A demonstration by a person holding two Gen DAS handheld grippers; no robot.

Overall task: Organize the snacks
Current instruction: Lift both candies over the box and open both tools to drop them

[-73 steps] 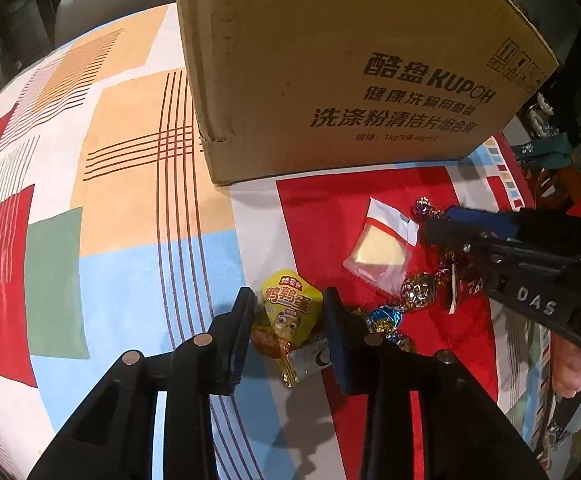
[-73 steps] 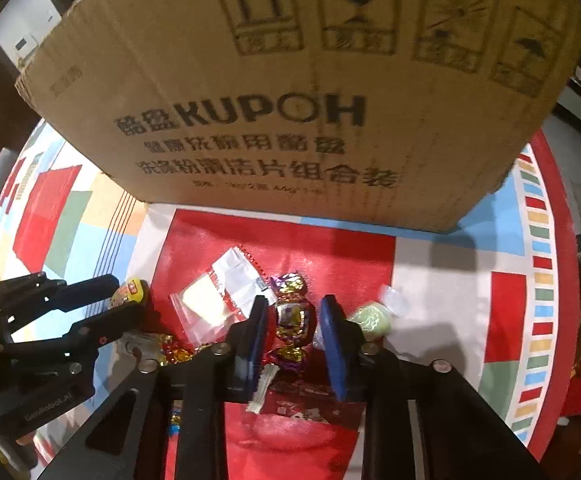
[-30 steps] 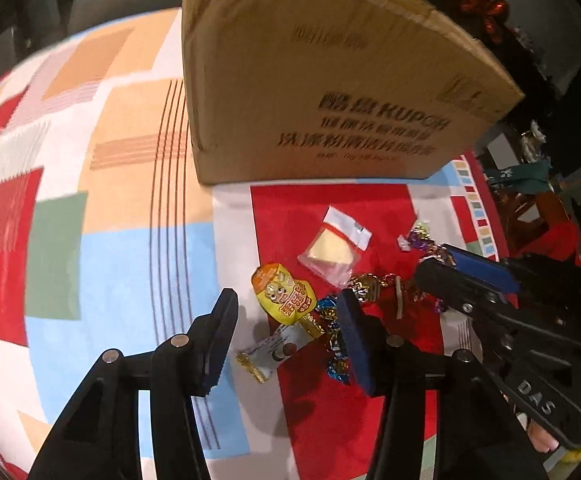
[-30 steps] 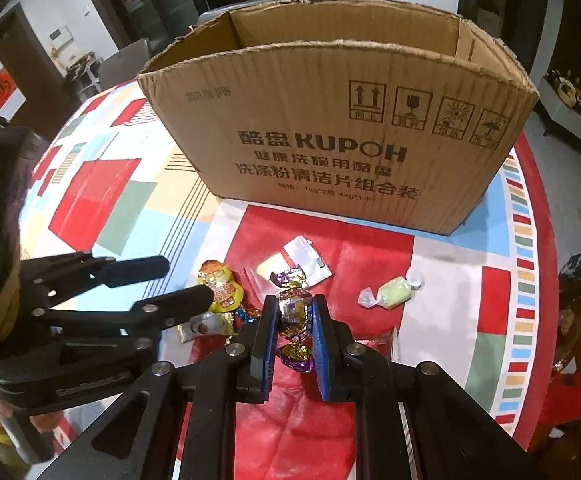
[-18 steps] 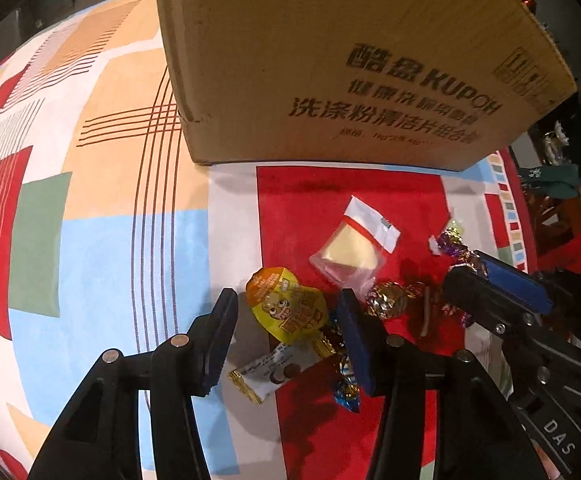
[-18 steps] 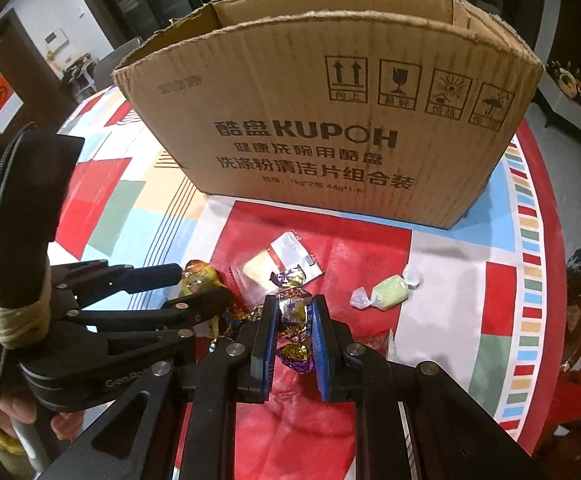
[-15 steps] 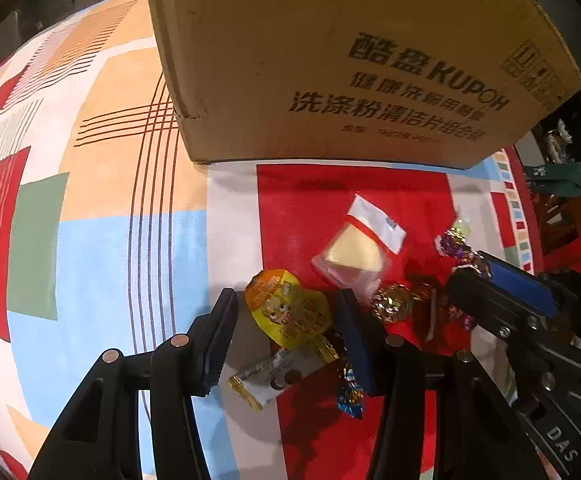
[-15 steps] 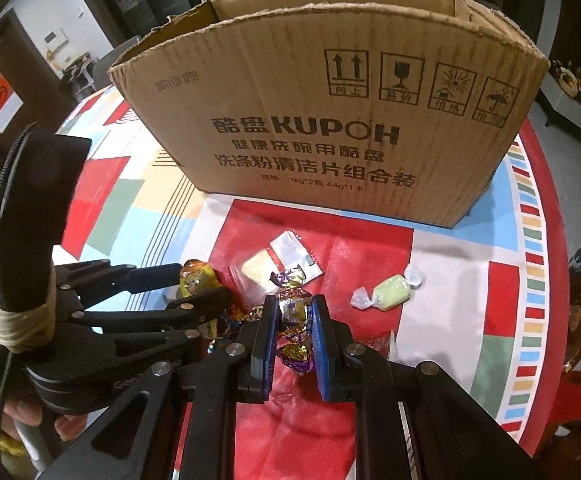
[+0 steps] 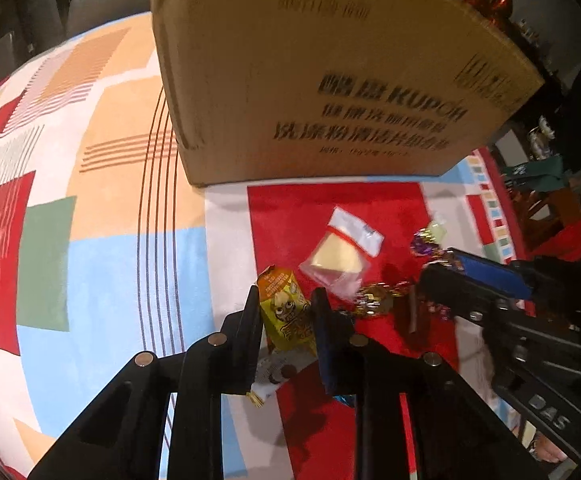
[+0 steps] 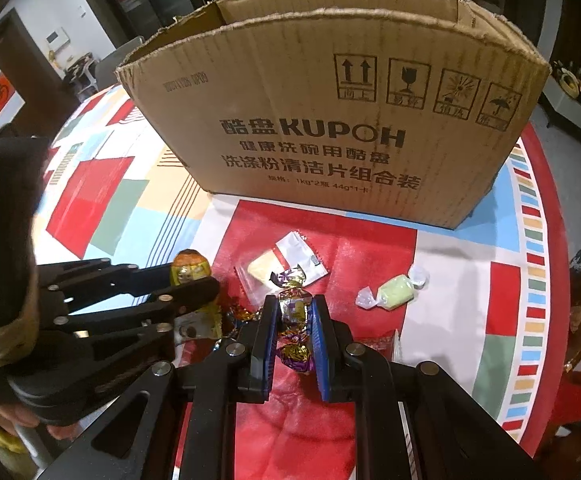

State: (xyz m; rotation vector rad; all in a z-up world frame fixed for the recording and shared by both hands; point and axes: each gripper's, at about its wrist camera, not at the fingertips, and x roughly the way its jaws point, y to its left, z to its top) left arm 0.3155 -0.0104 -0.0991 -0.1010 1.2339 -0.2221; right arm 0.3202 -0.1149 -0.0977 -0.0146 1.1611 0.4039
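On the patchwork tablecloth point(image 9: 102, 264), snacks lie in front of a big open cardboard box point(image 10: 330, 120). My left gripper point(image 9: 286, 296) is closing its jaws on a yellow cartoon snack packet point(image 9: 280, 308), and the pads press its sides. From the right wrist view the packet point(image 10: 188, 266) sticks out of that gripper point(image 10: 200, 278). My right gripper point(image 10: 293, 304) is shut on a purple-and-gold twist-wrapped candy point(image 10: 292, 312), held above the red patch.
A clear bag with a yellow piece point(image 10: 278, 260) and a pale green wrapped candy point(image 10: 394, 288) lie before the box. A gold foil candy point(image 9: 374, 300) and a white sachet point(image 9: 274, 372) lie by the left gripper. Chairs and dark furniture ring the round table.
The left jaws have closed from wide apart onto the yellow packet, which now stands pinched between them. The right gripper keeps its hold on the candy without moving.
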